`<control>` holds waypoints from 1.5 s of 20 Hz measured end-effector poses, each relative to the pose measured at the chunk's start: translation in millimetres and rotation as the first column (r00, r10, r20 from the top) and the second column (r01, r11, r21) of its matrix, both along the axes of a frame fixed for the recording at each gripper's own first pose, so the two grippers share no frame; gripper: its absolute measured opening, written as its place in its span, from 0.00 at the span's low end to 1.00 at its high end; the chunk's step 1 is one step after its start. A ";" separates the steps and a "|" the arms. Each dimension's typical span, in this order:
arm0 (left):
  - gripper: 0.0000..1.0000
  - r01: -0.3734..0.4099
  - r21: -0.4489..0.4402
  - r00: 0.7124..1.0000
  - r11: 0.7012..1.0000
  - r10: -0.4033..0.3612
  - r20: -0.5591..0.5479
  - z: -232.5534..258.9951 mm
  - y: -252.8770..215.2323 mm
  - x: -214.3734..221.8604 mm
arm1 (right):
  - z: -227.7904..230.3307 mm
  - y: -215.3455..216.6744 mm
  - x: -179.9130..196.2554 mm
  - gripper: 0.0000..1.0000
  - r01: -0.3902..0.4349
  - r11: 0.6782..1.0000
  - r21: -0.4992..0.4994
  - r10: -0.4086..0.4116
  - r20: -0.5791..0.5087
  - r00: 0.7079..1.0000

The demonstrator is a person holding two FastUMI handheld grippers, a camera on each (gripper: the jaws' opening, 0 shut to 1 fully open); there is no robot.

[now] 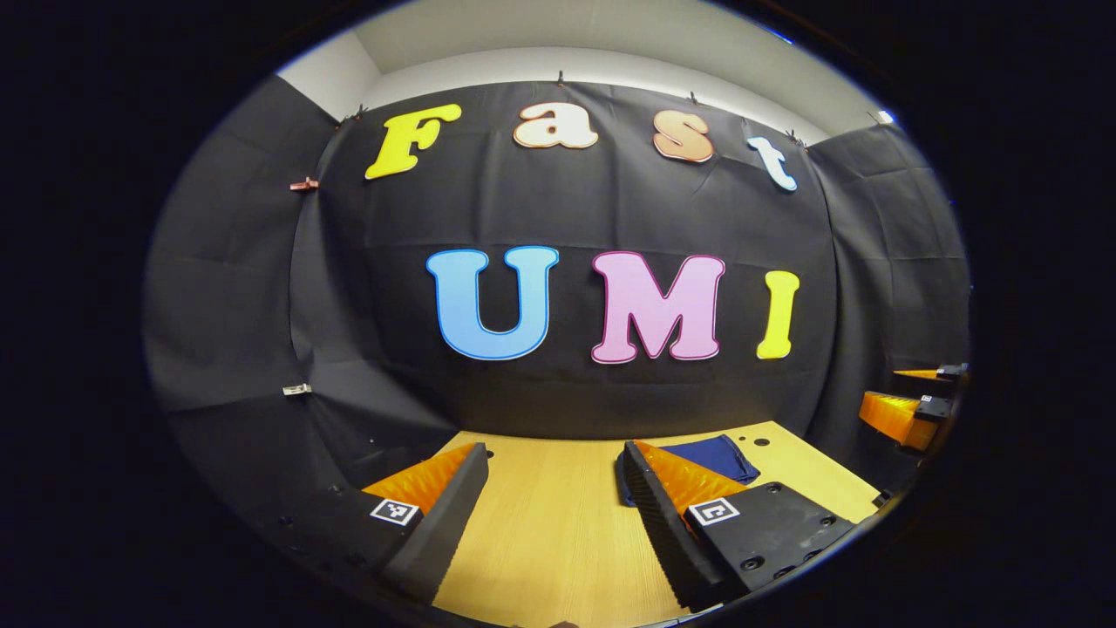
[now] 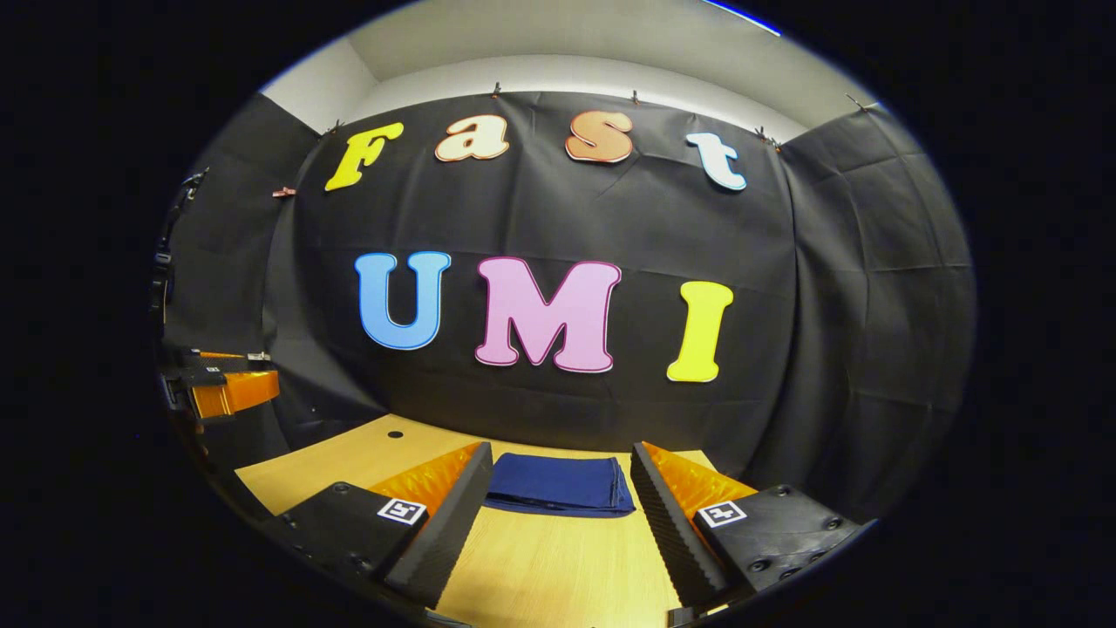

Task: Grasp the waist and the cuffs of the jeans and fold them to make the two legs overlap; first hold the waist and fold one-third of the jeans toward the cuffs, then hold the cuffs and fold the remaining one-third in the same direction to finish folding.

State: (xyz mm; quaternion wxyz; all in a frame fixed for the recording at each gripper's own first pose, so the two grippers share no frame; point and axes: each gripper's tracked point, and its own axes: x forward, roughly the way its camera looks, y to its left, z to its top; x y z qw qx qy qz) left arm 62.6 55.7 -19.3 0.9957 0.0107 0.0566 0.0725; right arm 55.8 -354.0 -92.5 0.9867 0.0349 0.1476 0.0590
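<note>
We record the jeans (image 2: 560, 484) lying on the wooden table (image 2: 540, 567) as a flat, dark blue folded bundle, near the table's far edge, close to the black cloth wall (image 2: 540, 209). In the right gripper view the bundle sits straight ahead, framed between the two fingers of the right gripper (image 2: 558, 501) but beyond their tips; we see no contact between fingers and cloth. The jaws stand wide apart, with bare table between them, and nothing is held.

In the left gripper view the left gripper (image 1: 558, 501) is likewise spread apart and empty, over bare wood. Here the jeans (image 1: 719, 455) lie ahead and to the right, partly hidden behind the tip of this gripper's right-hand finger (image 1: 671, 506); we cannot tell whether that tip touches the cloth or merely overlaps it in view.

Each view also catches the other gripper at its edge: the right gripper (image 1: 915, 397) at the far right of the left gripper view, the left gripper (image 2: 222, 379) at the far left of the right gripper view, both raised off the table and well apart from the jeans.

Small round holes (image 1: 760, 441) mark the tabletop.
</note>
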 end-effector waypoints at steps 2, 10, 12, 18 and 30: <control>0.96 0.002 -0.007 1.000 1.000 -0.002 -0.011 -5.7 7.8 2.3 | -3.8 6.0 0.0 0.93 0.004 1.000 0.011 -0.004 -0.013 1.000; 0.96 0.052 -0.020 0.997 0.998 -0.053 -0.051 -26.7 19.5 7.6 | -1.7 10.2 -8.3 0.96 0.045 0.998 -0.035 -0.046 -0.009 0.999; 0.96 0.064 -0.014 0.996 0.998 -0.065 -0.056 -28.8 20.1 10.2 | -1.3 5.0 -12.8 0.96 0.063 0.997 -0.043 -0.064 -0.013 0.998; 0.96 0.064 -0.026 0.996 0.998 -0.066 -0.053 -35.2 15.9 21.3 | 3.3 -15.9 -16.6 0.92 0.087 0.993 -0.078 -0.090 -0.030 0.995; 0.96 0.104 0.045 0.992 0.994 -0.100 -0.076 -36.7 3.7 13.2 | -9.6 0.7 -18.5 0.96 0.048 0.998 -0.040 -0.050 -0.060 0.997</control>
